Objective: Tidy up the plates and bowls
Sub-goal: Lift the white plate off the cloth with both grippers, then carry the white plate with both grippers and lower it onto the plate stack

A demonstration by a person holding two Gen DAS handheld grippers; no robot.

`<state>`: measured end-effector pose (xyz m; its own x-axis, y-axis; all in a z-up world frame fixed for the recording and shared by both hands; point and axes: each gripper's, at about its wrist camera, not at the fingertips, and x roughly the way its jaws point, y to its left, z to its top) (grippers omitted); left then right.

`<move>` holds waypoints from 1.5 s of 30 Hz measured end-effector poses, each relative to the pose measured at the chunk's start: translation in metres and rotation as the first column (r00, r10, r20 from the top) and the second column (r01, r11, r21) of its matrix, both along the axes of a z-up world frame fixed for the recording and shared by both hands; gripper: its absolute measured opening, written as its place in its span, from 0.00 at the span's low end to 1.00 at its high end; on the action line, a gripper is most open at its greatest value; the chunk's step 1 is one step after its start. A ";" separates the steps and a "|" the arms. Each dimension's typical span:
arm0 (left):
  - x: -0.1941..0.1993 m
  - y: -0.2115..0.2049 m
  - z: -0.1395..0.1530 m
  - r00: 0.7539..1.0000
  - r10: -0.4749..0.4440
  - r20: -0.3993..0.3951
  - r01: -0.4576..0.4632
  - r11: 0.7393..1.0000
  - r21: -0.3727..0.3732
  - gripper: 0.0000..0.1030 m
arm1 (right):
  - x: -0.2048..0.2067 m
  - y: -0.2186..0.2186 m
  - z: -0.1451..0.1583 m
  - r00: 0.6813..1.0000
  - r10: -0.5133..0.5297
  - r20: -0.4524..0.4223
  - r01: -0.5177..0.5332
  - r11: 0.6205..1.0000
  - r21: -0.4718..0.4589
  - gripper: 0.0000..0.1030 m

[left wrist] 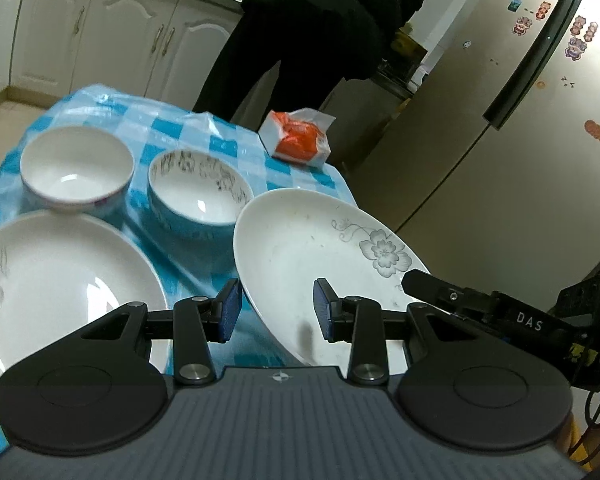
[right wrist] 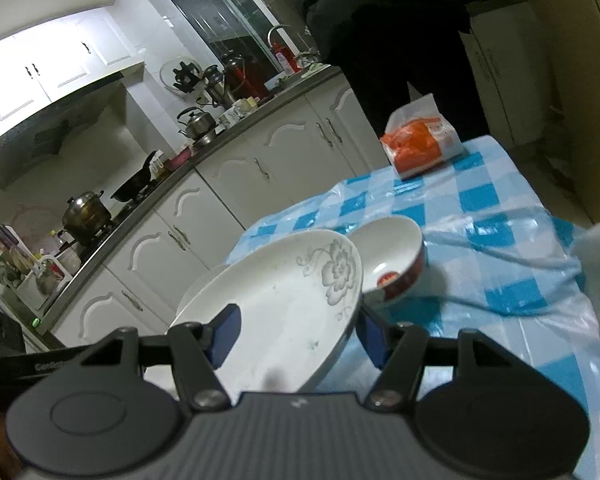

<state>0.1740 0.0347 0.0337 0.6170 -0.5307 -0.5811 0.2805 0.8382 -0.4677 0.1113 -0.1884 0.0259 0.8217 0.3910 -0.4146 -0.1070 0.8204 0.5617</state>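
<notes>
A white plate with a grey flower print (left wrist: 300, 256) hangs tilted above the table, and both grippers hold its rim. My left gripper (left wrist: 276, 312) is shut on the near left rim, one blue pad under it and one inside. My right gripper (right wrist: 300, 338) is shut on the same flower plate (right wrist: 292, 300); its black finger (left wrist: 424, 284) lies on the plate's far right edge. A second large white plate (left wrist: 60, 276) lies flat at the left. Behind it stand a plain white bowl (left wrist: 76, 168) and an ink-patterned bowl (left wrist: 200, 192). A red-banded bowl (right wrist: 396, 264) sits just beyond the held plate.
The table wears a blue-and-white check cloth (right wrist: 480, 200). An orange packet (left wrist: 300, 140) lies at its far edge. A person in black (left wrist: 320, 20) stands right behind the table. A fridge with stickers (left wrist: 540, 120) rises on the right. White cabinets (right wrist: 220, 168) run along the left.
</notes>
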 end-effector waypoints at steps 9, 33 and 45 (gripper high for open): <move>-0.042 0.028 -0.001 0.995 0.100 0.015 -0.100 0.995 0.003 0.40 | -0.007 0.033 -0.011 0.998 0.056 -0.003 -0.056 0.998 0.005 0.62; -0.048 0.133 -0.030 0.919 0.393 0.038 -0.394 0.919 0.018 0.42 | 0.047 0.164 -0.039 0.964 0.258 -0.058 -0.259 0.966 -0.007 0.62; -0.048 0.139 -0.036 0.919 0.394 0.010 -0.394 0.919 0.008 0.42 | 0.051 0.186 -0.042 0.966 0.249 -0.063 -0.254 0.962 -0.096 0.62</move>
<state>0.1260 0.1738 -0.0019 0.7799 -0.2381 -0.5789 -0.0694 0.8862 -0.4580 0.1619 -0.0026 -0.0156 0.6794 0.5360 -0.5010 -0.2912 0.8238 0.4864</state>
